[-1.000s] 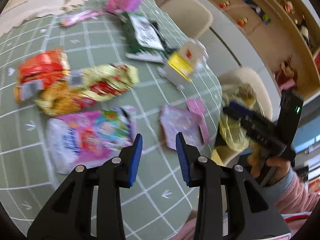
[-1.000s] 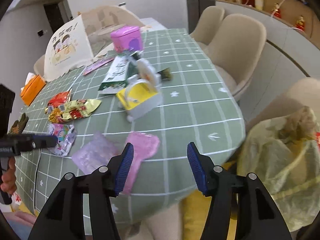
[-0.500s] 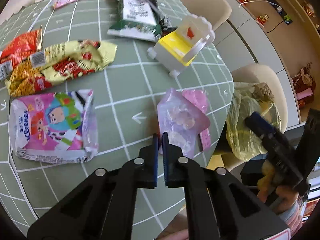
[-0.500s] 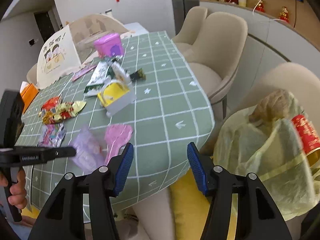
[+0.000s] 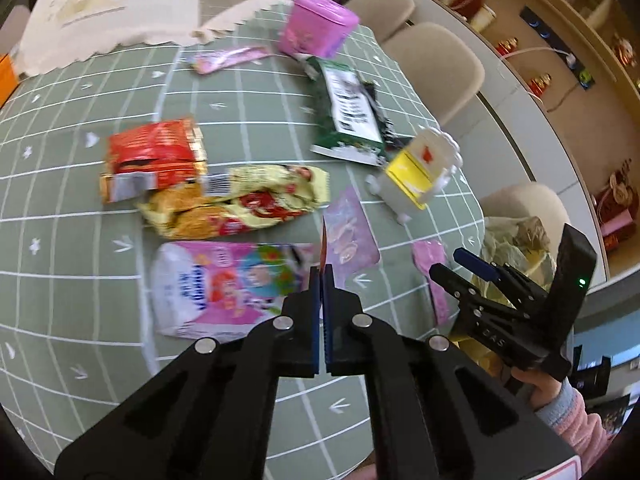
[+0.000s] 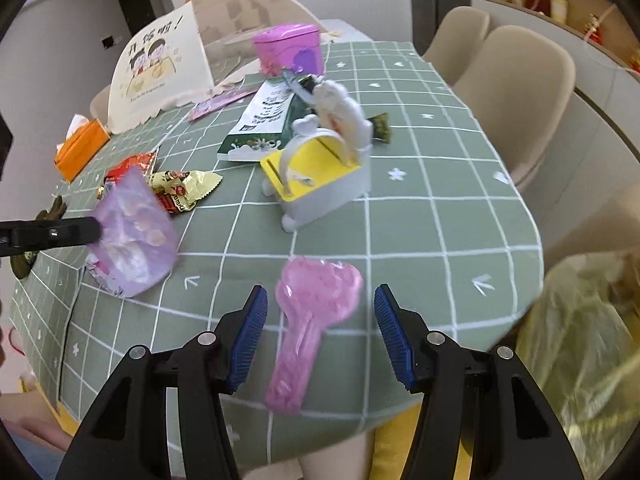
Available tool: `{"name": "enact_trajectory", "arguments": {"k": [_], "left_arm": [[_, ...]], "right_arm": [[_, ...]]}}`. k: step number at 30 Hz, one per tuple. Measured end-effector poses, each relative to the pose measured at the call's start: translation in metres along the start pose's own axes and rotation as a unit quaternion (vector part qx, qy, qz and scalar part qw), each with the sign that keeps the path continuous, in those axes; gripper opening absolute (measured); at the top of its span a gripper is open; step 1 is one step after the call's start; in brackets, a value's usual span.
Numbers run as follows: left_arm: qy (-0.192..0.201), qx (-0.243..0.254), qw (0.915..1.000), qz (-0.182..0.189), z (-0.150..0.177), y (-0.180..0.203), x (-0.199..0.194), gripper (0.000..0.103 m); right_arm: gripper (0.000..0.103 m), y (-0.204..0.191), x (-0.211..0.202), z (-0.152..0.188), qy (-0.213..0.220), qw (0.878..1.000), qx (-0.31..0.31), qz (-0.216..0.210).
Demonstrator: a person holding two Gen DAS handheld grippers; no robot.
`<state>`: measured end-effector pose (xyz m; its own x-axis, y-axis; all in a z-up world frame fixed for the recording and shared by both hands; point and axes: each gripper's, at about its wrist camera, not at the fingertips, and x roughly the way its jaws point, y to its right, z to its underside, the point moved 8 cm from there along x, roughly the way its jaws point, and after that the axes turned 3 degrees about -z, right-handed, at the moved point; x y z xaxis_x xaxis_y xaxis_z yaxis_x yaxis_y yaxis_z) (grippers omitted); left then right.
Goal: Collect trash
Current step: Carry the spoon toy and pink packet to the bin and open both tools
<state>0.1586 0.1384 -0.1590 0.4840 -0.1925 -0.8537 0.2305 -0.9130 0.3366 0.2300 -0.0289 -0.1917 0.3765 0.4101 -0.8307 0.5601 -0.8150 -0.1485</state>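
Your left gripper (image 5: 322,280) pinches the translucent lilac blister pack (image 6: 134,232); your right gripper (image 6: 318,320) stands spread over the glossy pink spoon-shaped wrapper (image 6: 316,320).

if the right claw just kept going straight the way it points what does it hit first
Most likely the pink heart-shaped wrapper, which lies on the green tablecloth between the open right claw fingers. Depth is unclear, so this is a judgement.
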Motion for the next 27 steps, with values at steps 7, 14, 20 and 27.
{"name": "enact_trajectory", "arguments": {"k": [7,14,20,27], "left_arm": [[0.005,-0.014,0.9999,-0.001,0.0,-0.015,-0.012,0.001],[0.048,0.018,0.9987,0.006,-0.034,-0.002,-0.042,0.001],[0.109,0.061,0.9918,0.026,-0.09,0.04,-0.074,0.001],[0.134,0.09,0.985,0.059,-0.121,0.088,-0.088,0.001]], "right_arm": [[0.047,-0.011,0.006,-0.01,-0.014,1.0,-0.021,-0.001],[0.038,-0.027,-0.045,-0.048,0.038,0.999,-0.025,-0.016],[0.038,-0.022,-0.1,-0.085,0.1,0.994,-0.039,-0.006],[0.038,0.001,-0.146,-0.095,0.141,0.989,-0.035,0.017]]}}
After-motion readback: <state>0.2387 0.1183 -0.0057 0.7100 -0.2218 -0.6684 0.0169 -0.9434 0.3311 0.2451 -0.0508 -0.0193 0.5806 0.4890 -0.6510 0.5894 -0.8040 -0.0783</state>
